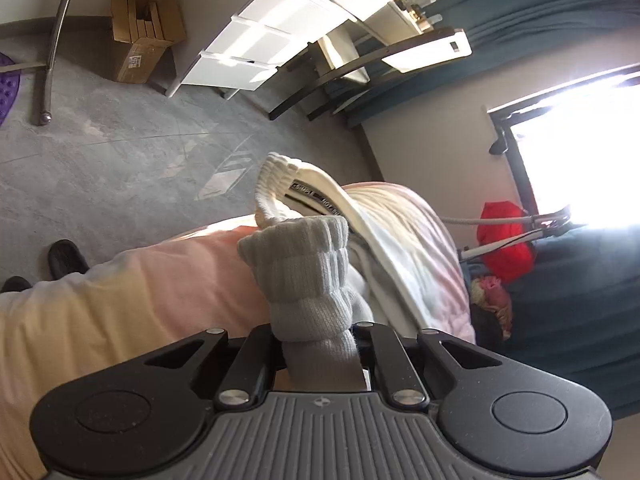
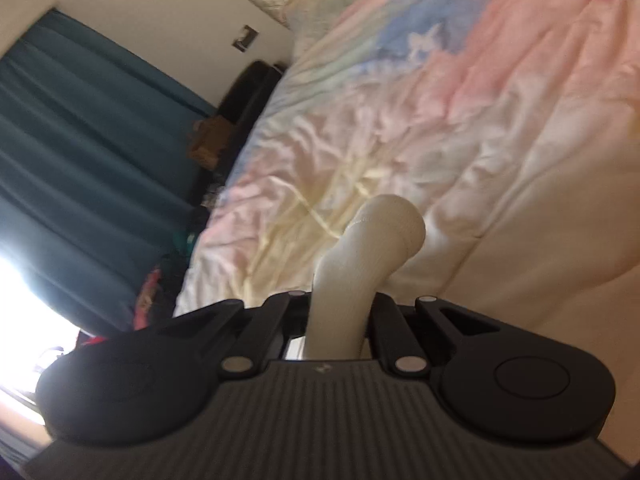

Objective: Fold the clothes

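L gripper [image 1: 318,344]: my jaws pinched grey ribbed sock cuff [image 1: 304,264].
R gripper [image 2: 338,320]: jaws clamped on cream sock [image 2: 360,264].
Duvet [image 2: 500,120]: pastel, 12-3 o'clock.

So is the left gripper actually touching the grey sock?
Touching. In the left wrist view the left gripper is closed on the grey sock; the knit bunches between the jaws, with no gap either side.
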### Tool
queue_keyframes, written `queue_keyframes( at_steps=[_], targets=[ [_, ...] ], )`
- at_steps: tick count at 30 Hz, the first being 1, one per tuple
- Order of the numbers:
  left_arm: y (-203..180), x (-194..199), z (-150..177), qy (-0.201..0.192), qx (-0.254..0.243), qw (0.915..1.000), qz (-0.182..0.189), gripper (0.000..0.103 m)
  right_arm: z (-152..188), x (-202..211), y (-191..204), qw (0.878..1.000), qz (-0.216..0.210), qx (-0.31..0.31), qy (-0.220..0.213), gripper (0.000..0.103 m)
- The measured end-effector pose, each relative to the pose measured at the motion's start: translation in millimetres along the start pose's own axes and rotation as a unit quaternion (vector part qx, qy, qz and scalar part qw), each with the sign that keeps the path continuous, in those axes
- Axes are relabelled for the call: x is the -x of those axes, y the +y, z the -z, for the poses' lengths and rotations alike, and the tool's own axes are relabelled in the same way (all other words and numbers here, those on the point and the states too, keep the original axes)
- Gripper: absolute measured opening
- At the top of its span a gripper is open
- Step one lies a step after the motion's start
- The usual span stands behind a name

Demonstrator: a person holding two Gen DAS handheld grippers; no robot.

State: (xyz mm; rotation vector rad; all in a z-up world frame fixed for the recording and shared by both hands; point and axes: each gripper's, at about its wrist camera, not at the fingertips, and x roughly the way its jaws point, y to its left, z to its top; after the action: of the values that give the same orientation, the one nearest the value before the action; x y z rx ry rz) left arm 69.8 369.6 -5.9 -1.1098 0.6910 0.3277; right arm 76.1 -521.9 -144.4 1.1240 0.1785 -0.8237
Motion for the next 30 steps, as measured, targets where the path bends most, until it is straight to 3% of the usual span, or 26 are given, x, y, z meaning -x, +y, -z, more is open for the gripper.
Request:
queue_keyframes(
  at_steps=[3, 5, 9, 12, 13, 14, 15, 16, 17, 19, 24, 30],
  targets=[
    [25, -3, 14, 0.020, -0.045, 0.9979, -0.042, 0.011, 2, -14, -19, 0.997, 0.065, 0.018, 0.032, 0.006],
    [33, -14, 25, 0.033, -0.081, 0.9939, -0.067, 0.013, 3, -20, -28, 0.996, 0.074, 0.021, 0.050, 0.006],
    [38, -15, 43, 0.039, -0.126, 0.9881, -0.080, 0.030, 5, -14, -25, 0.994, 0.084, 0.051, 0.043, 0.010],
    [24, -10, 50, 0.034, -0.166, 0.9803, -0.101, 0.053, 2, -2, -13, 0.994, 0.073, 0.070, 0.032, 0.012],
    [19, -4, 53, 0.029, -0.181, 0.9774, -0.106, 0.066, 0, 2, -7, 0.993, 0.069, 0.089, 0.029, 0.018],
    [15, 0, 54, 0.017, -0.202, 0.9724, -0.116, 0.073, 0, 6, 2, 0.991, 0.064, 0.115, 0.022, 0.024],
    [10, 5, 56, -0.002, -0.223, 0.9671, -0.122, 0.087, 0, 11, 10, 0.989, 0.058, 0.139, 0.014, 0.049],
    [5, 9, 58, -0.021, -0.244, 0.9611, -0.127, 0.095, 0, 17, 16, 0.987, 0.049, 0.156, 0.000, 0.077],
    [0, 13, 60, -0.040, -0.265, 0.9543, -0.133, 0.098, 0, 23, 23, 0.984, 0.041, 0.171, -0.016, 0.089],
    [-13, 25, 67, -0.070, -0.298, 0.9428, -0.133, 0.103, 3, 41, 40, 0.976, 0.021, 0.211, -0.054, 0.091],
    [-55, 36, 94, -0.125, -0.368, 0.9158, -0.100, 0.103, 22, 85, 81, 0.949, -0.078, 0.295, -0.081, 0.091],
    [-118, 27, 166, -0.150, -0.438, 0.8862, -0.017, 0.103, 67, 135, 115, 0.899, -0.212, 0.380, -0.058, 0.091]
  ],
)
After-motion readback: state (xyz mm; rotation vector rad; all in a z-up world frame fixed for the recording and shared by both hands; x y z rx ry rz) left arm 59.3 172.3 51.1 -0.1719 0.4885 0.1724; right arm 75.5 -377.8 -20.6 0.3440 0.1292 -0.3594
